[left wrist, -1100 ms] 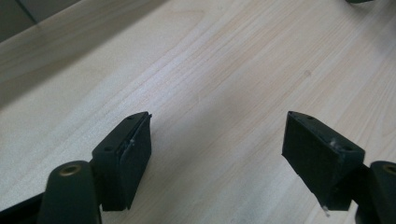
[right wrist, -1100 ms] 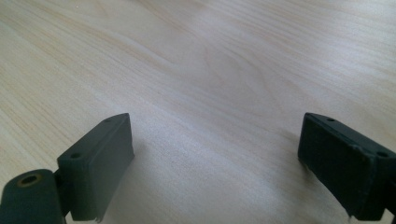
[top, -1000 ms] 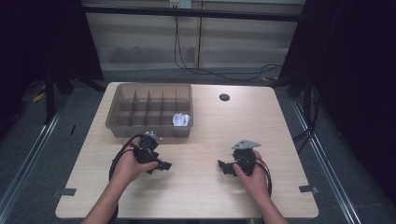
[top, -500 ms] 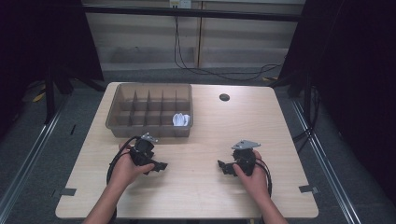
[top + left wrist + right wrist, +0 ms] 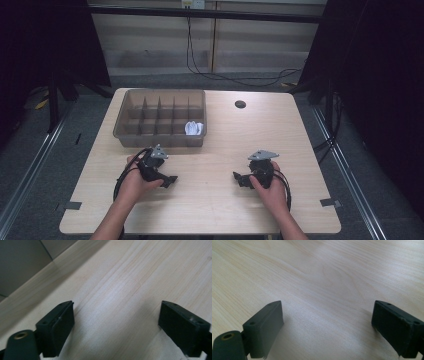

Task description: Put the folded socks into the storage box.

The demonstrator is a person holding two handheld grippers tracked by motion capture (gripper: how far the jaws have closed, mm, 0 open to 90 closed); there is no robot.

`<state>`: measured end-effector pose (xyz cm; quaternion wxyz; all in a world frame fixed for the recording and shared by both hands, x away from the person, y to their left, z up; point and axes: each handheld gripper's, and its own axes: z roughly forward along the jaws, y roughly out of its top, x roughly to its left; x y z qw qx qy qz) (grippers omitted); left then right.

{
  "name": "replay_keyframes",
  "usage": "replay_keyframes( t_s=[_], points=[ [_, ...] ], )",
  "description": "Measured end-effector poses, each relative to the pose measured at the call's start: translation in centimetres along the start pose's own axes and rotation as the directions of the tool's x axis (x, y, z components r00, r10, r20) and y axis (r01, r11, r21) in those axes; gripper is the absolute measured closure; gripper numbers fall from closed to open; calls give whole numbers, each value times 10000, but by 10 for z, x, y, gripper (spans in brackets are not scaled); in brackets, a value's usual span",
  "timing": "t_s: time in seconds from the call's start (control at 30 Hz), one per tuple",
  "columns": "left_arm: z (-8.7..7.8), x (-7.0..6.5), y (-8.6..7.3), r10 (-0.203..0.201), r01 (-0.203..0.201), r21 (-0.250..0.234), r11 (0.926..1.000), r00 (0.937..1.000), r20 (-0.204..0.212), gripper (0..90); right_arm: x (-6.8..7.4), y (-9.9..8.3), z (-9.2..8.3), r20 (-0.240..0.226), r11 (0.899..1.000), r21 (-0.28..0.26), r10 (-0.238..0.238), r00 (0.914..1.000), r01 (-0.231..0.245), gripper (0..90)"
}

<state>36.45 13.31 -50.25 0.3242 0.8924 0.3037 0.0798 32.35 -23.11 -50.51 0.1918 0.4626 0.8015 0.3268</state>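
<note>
A hand holds my left gripper (image 5: 169,180) low over the wooden table (image 5: 210,210), in front of the bin, its jaws pointing right. In the left gripper view the left gripper (image 5: 116,322) is open; its jaws have just been opening, with only bare wood between them. My right gripper (image 5: 239,179) rests at the front right, its jaws pointing left toward the other one. The right gripper (image 5: 327,325) is open as well, with nothing between its jaws.
A grey-brown divided bin (image 5: 131,134) stands at the back left of the table. A white crumpled item (image 5: 194,128) lies in its front right compartment. A small dark round spot (image 5: 240,104) sits near the far edge. Cables loop from both grippers.
The left gripper has edged slightly to the left. The right hand and gripper have stayed in place.
</note>
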Motion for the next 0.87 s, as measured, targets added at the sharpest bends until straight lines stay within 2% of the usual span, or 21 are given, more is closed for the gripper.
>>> replay_keyframes(
  t_s=[0.07, 0.17, 0.37, 0.53, 0.87],
  points=[
    [1, 0, -1, 53, -53, -42, 10000, 9999, -112, 86, 0, 0, 0, -1, 10000, 1, 3, 10000, -3, 98],
    [4, 0, -3, -108, 105, -109, 9999, 9996, -264, 0, 0, 0, 0, -2, 10000, 0, 2, 10000, -2, 98],
    [4, 1, -5, -113, 105, -290, 9995, 9996, -269, 0, 0, 0, 0, -4, 10000, 0, 2, 10000, -2, 98],
    [7, 3, -11, -36, 12, -1144, 9934, 9998, -210, 0, 0, 0, 0, -3, 10000, -1, 2, 10000, -2, 98],
    [7, 4, -12, -36, 10, -1146, 9934, 9997, -226, 0, 0, 0, 0, -5, 10000, -1, 2, 10000, -2, 98]
  ],
)
